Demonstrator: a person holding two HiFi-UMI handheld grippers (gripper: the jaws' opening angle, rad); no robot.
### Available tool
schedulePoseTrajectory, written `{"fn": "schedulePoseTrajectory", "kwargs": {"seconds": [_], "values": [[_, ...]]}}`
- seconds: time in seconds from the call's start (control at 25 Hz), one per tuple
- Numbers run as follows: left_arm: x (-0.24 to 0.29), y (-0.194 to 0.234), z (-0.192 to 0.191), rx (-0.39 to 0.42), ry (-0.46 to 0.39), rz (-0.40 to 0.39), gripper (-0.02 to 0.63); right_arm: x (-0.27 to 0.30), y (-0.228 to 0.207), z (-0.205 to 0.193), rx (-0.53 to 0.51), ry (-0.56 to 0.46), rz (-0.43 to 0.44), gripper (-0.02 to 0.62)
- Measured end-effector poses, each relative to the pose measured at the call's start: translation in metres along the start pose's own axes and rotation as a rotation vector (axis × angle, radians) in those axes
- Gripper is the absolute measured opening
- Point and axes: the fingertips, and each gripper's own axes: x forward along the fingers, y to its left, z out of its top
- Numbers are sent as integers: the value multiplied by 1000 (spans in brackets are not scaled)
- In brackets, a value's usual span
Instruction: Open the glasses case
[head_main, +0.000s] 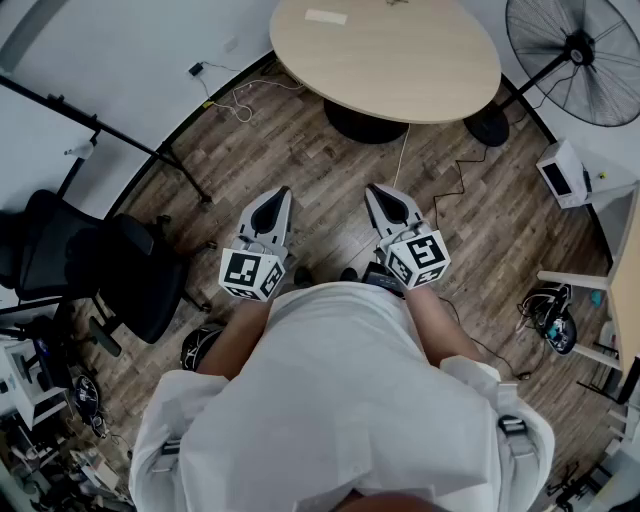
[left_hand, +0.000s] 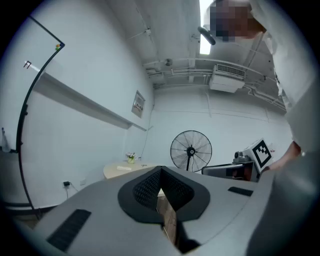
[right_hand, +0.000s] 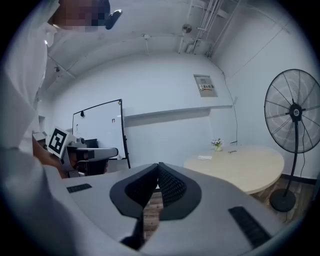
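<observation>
One round table (head_main: 420, 75) — perhaps paper (head_main: 326, 16) atop — wood floor (head_main: 300, 150).

Wood-plank floor (head_main: 300, 170); smooth matt table (head_main: 400, 60)

Both grippers are held out low in front of the torso, side by side and apart, their noses angling slightly toward each other. The left gripper (head_main: 279, 195) has its jaws pressed together at the tips with nothing between them, and the right gripper (head_main: 379, 190) matches it, closed and empty. The left forearm (head_main: 232, 335) and right forearm (head_main: 432, 318) run back bare, tucked close to the body.
</observation>
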Motion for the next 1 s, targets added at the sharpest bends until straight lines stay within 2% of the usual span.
{"fn": "schedulePoseTrajectory", "kwargs": {"seconds": [0.24, 0.44, 0.68, 1.0], "values": [[-6, 22, -11, -35, 3, 38, 11, -4, -7, 2, 11, -43, -24, 25], [5, -6, -19, -67, 4, -90, 12, -22, -16, -2, 57, -58, -9, 26], [15, -28, -26, -49, 29, -62, 12, -35, -31, -21, 56, -6, -10, 26], [18, -35, -36, -32, 57, -14, 12, -37, -54, -33, 59, -4, 19, 25]]}}
